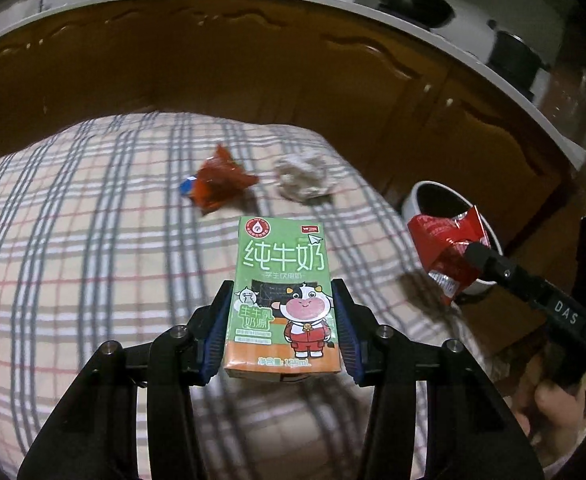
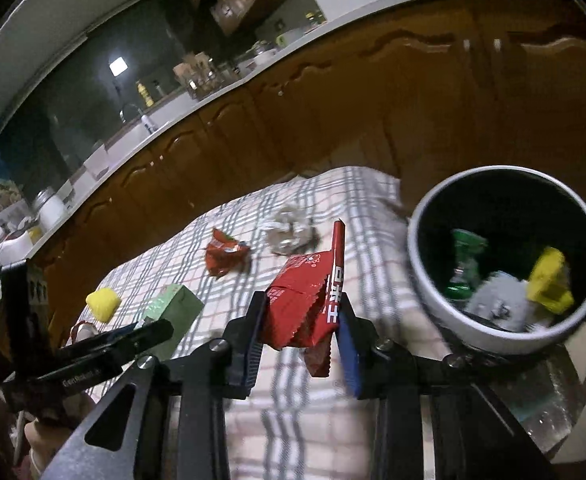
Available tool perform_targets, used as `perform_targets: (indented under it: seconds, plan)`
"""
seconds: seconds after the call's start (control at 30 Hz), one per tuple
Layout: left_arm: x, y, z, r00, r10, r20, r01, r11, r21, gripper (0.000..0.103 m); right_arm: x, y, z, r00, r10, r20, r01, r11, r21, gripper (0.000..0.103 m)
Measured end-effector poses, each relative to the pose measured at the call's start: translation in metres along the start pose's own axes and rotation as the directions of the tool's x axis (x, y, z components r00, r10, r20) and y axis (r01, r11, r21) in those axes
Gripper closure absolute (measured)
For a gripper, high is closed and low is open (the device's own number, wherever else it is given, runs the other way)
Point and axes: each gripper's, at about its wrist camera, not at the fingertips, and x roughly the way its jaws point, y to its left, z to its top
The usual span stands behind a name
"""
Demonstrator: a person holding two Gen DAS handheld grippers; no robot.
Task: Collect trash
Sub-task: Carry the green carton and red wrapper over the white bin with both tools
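Blue-padded fingers of the left gripper are clamped on the two narrow sides of a green milk carton, which is held above the plaid tablecloth. A crumpled red snack wrapper is pinched in the right gripper, with its loose upper flap projecting beyond the fingertips. The wrapper is held over the cloth, just beside the white trash bin but not yet above its opening. A green bottle, a yellow item and grey paper are already contained in the bin. An orange-red wrapper, a crumpled paper ball and a yellow object are left on the cloth.

Fault risks: if the wrapper is released short of the rim, it is likely to fall onto the cloth or the floor. A thin foil edge may slip from a partial pinch. The carton may be crushed by excess clamping force, and any residue expelled.
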Motion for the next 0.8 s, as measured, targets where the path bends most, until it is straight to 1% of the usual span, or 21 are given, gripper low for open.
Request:
perform_targets:
  seconds: [0.23,0.47,0.8]
  plan:
    - [0.004,-0.036,0.004,0.999,-0.052,-0.005,0.053,0.997,0.052,0.057,-0.029,-0.031,-0.004,0.998,-0.049,0.040,0.046,0.997,0.056,0.069]
    - [0.010,-0.075,0.012,0.995,-0.096,-0.001,0.095,0.988,0.119,0.057,-0.056,-0.055,0.001,0.991,-0.103,0.088,0.096,0.992,0.086,0.069]
    - [0.024,-0.123,0.029,0.988,-0.153,-0.013,0.153,0.971,0.186,0.057,-0.071,-0.082,0.011,0.979,-0.159,0.124,0.145,0.983,0.116,0.069]
